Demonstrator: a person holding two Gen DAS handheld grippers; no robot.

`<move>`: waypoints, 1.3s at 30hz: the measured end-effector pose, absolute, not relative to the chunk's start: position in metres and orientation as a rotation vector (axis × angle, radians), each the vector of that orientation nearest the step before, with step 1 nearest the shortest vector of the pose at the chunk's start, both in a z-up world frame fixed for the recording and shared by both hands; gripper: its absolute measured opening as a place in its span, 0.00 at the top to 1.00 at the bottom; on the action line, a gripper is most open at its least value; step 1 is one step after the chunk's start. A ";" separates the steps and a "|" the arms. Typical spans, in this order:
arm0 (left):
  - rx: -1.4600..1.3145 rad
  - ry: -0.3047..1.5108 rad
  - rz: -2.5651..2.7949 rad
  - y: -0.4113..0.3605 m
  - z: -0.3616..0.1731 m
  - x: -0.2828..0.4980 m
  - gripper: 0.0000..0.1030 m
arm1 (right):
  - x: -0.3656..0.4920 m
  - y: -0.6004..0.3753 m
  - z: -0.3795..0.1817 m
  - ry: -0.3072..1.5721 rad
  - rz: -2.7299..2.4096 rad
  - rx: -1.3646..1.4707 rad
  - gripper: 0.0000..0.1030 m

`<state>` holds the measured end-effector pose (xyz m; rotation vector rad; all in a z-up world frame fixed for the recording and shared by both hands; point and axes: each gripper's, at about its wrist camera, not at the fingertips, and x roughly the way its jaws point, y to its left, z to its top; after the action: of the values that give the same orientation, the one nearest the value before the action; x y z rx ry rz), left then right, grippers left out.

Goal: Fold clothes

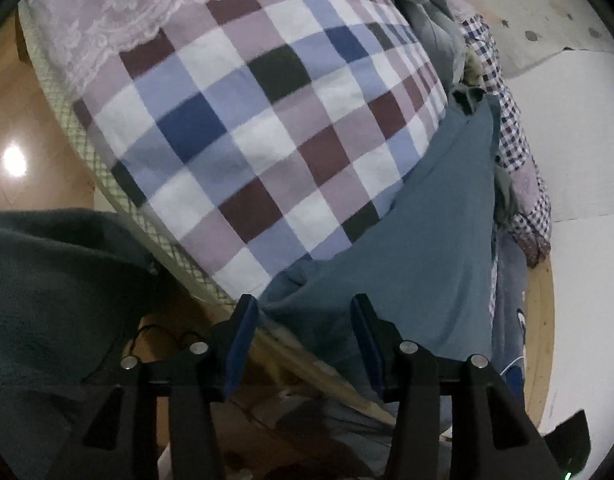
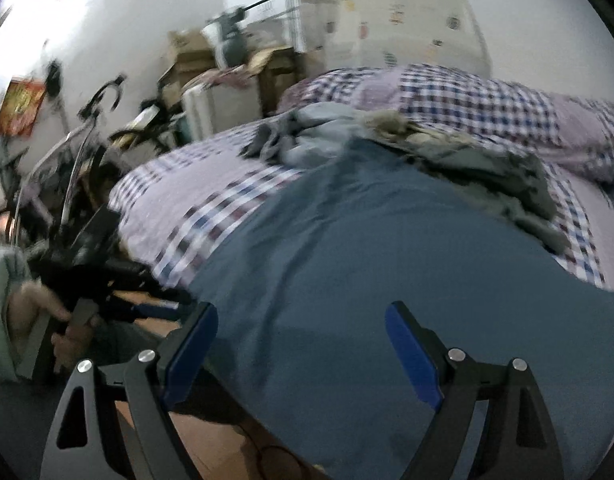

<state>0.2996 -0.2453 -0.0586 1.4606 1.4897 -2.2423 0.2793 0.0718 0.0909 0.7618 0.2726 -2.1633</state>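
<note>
Blue garment [image 2: 387, 264] spread on bed [image 1: 235, 128]; both grippers [image 1: 303, 312] [image 2: 303, 320], jaws apart, hovering at hem; next, likely grasp edge for fold.

Floor: glossy orange-brown wooden floor [image 1: 11, 92], with a bright round glare spot [image 1: 14, 163] from some light above.
Bed: big bed with a checked cover in white, blue, lilac and maroon squares [image 1: 243, 128]; a pale lace throw [image 1: 119, 12] lies over the far part, and a quilted greenish mattress edge [image 1: 87, 144] shows underneath.
Walls: plain white wall [image 2: 119, 28], with a red and gold poster [image 2: 21, 108] stuck on it.
Corner clutter: a dark-framed bicycle [image 2: 83, 136] leans by the wall; brown cardboard boxes [image 2: 195, 56] are stacked further back, pretty blurry.
Curtain: a cream curtain with small printed motifs [image 2: 391, 12] hangs behind the bed.
</note>
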 end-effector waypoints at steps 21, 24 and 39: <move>1.228 1.781 -2.425 -0.265 -0.023 0.347 0.95 | 0.399 -0.076 -0.004 1.131 -1.935 0.279 0.15; 1.216 1.823 -2.419 -0.271 -0.025 0.346 0.95 | 0.404 -0.089 -0.019 1.246 -1.934 0.188 0.36; 1.187 1.873 -2.505 -0.257 -0.016 0.345 0.25 | 0.367 -0.100 0.001 1.191 -2.062 0.251 0.97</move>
<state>0.3447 -0.2570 -0.0165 1.1867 1.8729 -2.5051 0.3670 -0.1000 0.0010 0.2512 1.1908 -2.0624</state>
